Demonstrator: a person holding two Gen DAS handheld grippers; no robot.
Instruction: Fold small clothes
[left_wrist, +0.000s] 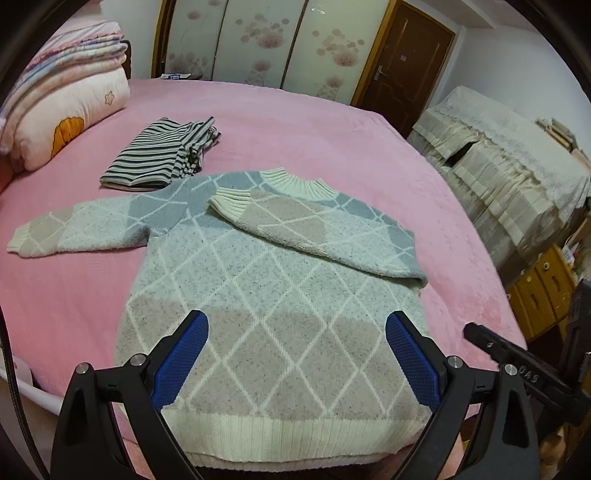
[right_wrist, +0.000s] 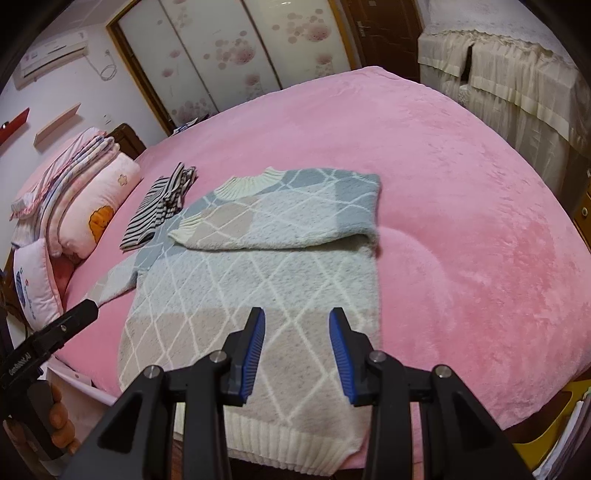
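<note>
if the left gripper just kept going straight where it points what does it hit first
Most likely the sweater lying on the bed: the open left gripper looks down over its lower body, near the hem. Exact depth is unclear.

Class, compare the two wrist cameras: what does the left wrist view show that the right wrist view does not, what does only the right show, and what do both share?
Only the left wrist view shows the far sleeve's cuff, the yellow cabinet and the left gripper, open wide.

Only the right wrist view shows the air conditioner, the wall shelves, a small blue-printed pillow and the right gripper, open.

Both show the sweater on the pink bed with one sleeve folded across its chest, the folded striped garment, the stacked pillows and the floral wardrobe.
</note>
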